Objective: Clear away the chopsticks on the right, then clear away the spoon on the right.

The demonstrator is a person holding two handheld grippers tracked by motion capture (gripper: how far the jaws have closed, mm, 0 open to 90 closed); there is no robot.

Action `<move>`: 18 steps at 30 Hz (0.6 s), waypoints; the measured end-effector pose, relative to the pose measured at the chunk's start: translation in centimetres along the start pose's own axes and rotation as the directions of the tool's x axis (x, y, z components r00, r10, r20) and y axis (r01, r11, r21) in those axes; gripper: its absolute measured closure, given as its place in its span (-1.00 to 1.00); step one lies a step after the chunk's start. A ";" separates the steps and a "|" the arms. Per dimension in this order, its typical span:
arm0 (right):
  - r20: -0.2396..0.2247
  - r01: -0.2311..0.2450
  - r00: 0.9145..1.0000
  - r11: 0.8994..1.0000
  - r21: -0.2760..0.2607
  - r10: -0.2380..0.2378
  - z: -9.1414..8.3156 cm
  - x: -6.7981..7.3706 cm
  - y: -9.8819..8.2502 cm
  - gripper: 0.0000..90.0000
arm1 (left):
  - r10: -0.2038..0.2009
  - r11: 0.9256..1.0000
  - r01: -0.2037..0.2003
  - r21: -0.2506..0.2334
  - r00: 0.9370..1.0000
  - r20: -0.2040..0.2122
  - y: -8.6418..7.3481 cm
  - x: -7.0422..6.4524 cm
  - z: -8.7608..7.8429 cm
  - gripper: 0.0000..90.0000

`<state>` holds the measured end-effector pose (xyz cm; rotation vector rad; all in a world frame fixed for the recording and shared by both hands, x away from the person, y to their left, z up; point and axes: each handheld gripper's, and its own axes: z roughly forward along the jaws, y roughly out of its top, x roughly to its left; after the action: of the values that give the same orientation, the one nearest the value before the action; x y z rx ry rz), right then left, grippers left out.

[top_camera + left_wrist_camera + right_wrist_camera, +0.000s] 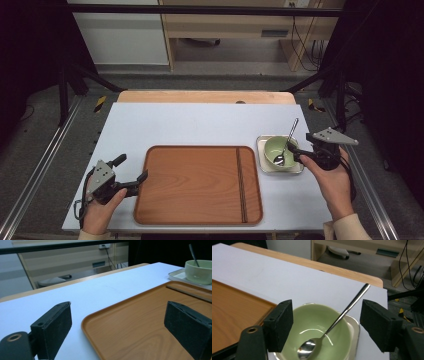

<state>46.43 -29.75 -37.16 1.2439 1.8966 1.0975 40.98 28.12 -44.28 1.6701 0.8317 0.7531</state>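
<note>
While the right gripper [299, 153] hovers w/ jaws apart, nothing between the pads, the green bowl [278, 151] sits just past its tips, toward the table's middle, on a small metal tray [261, 141] right of the wooden tray [198, 184]. The spoon [286, 145] rests bowl-end down in it, handle leaning up & away to the far right. Right hand is nearer by far, forearm angled inward. Left gripper [134, 174], also open & empty, straddles the wooden tray's near-left edge.
</note>
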 end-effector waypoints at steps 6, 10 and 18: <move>-0.016 -0.033 0.999 0.998 0.057 0.033 2.3 -2.5 -0.3 -0.29 | 0.006 0.999 -0.008 -0.040 0.999 -0.040 -0.6 0.2 -0.7 -0.84; -0.032 -0.060 0.997 0.994 0.092 0.063 3.6 -3.7 -0.6 -0.26 | -0.014 0.998 0.010 -0.060 0.998 -0.068 -1.0 0.5 -1.1 -0.84; -0.062 -0.089 0.993 0.986 0.138 0.098 5.4 -5.0 -1.0 -0.19 | -0.022 0.999 0.017 -0.050 0.996 -0.084 -1.6 0.9 -1.1 -0.84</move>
<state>52.36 -32.92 -40.36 1.3990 2.0102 1.0874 40.34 29.75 -45.48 1.5938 0.8806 0.8288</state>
